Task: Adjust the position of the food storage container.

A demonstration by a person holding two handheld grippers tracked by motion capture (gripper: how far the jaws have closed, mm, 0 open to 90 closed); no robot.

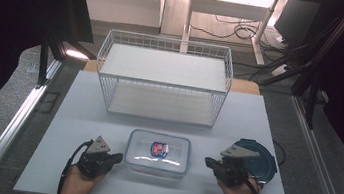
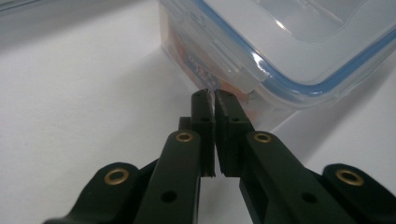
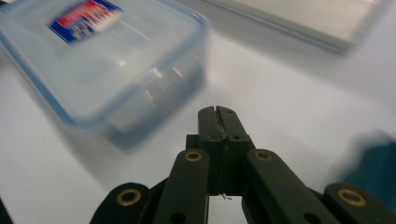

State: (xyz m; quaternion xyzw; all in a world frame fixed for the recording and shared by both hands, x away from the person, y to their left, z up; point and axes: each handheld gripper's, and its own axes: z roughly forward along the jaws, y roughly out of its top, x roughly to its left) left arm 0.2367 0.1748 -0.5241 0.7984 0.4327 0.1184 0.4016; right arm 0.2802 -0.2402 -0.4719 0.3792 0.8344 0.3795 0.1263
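One clear rectangular container (image 1: 157,153) with a blue-sealed snap lid and a red-and-blue label lies on the white table (image 1: 83,105), at the near middle, between the two hand-held grippers. The left gripper (image 1: 117,157) sits just left of it, jaws closed with nothing between them; in the left gripper view its tips (image 2: 214,95) meet the side latch (image 2: 229,65) of the lid, apparently pressing that clip, though whether the clip is already seated cannot be told. The right gripper (image 1: 208,161) hangs just right of the container, jaws likewise closed and empty (its own view is blurred), apart from the box wall, probably placed to work the opposite latch. One dark blue round lid (image 1: 263,164) lies at the near right, partly under the right gripper. One two-tier white wire shelf (image 1: 164,78) stands at the far middle, both tiers bare, its open front facing the container, likely the destination. Count: two grippers, one container, one round lid, one shelf.
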